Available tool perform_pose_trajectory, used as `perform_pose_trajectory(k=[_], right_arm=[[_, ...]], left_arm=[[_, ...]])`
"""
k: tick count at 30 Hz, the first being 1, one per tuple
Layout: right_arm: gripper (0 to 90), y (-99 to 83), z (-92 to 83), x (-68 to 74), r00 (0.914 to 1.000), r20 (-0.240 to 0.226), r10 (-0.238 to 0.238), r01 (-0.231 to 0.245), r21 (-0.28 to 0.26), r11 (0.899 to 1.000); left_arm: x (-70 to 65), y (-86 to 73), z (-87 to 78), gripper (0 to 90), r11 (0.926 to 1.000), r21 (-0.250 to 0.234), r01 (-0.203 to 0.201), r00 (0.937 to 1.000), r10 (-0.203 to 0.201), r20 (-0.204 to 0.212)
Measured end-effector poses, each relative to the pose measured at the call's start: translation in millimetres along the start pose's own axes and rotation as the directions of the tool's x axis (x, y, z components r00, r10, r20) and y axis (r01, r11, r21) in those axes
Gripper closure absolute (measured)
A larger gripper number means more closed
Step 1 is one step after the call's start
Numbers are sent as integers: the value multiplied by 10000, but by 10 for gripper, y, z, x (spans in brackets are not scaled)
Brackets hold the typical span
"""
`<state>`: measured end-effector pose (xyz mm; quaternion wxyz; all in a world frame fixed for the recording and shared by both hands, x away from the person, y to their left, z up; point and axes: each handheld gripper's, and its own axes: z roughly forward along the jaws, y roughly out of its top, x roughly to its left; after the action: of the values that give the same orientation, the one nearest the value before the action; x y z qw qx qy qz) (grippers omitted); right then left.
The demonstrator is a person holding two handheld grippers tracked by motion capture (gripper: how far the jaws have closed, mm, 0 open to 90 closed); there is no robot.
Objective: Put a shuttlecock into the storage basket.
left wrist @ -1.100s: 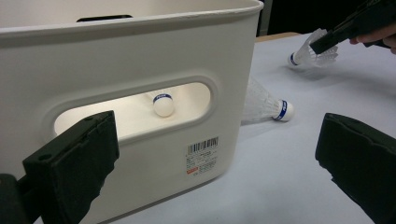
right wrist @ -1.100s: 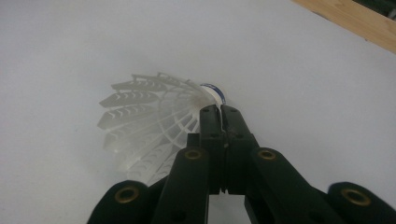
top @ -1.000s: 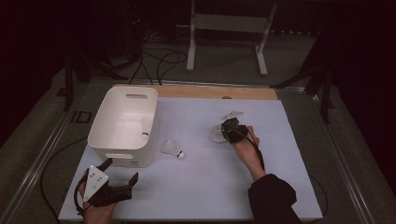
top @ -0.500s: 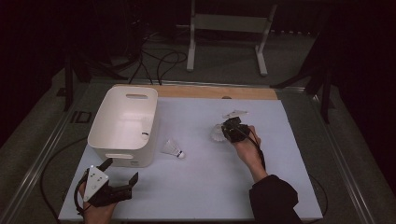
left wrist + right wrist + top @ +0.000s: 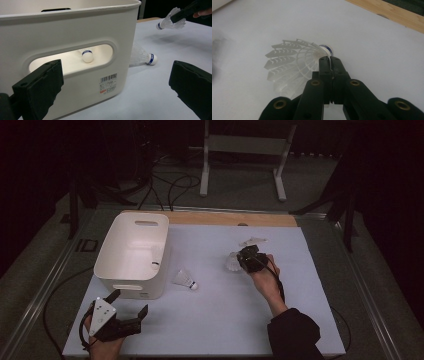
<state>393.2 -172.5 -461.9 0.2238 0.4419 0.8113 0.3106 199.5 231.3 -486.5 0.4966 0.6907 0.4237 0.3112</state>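
Right of the white bin (image 5: 131, 251), the right tongs (image 5: 243, 261) had stayed clamped on a shuttlecock (image 5: 232, 262) and barely moved — bin drop pending; left tongs (image 5: 131, 312) gaped empty.

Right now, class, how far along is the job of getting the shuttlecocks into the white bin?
Done: one shuttlecock already lies inside the white bin. In hand: the right gripper is shut on a second shuttlecock. Left: a loose shuttlecock beside the bin, and another near the far edge. The left gripper waits open.
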Motion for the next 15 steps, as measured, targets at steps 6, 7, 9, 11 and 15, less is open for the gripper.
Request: perform_pose_trajectory(k=[6,7,9,11,15], right_arm=[[889,14,-33,13,10000,-34,-6,6,-68,10000],[889,17,-38,18,10000,-27,26,-27,-78,10000],[889,20,-46,21,10000,-21,-13,12,-105,9999],[889,25,-57,29,10000,-58,17,-18,-113,9999],[889,35,-75,39,10000,-69,15,-16,-161,9999]], left_arm=[[0,0,1,2,10000,0,4,10000,-4,-1],[-1,0,1,2,10000,-2,4,10000,-4,-1],[0,0,0,2,10000,-4,4,10000,-4,1],[0,0,0,2,10000,-1,1,10000,-1,-4],[-1,0,1,2,10000,0,3,10000,-3,0]])
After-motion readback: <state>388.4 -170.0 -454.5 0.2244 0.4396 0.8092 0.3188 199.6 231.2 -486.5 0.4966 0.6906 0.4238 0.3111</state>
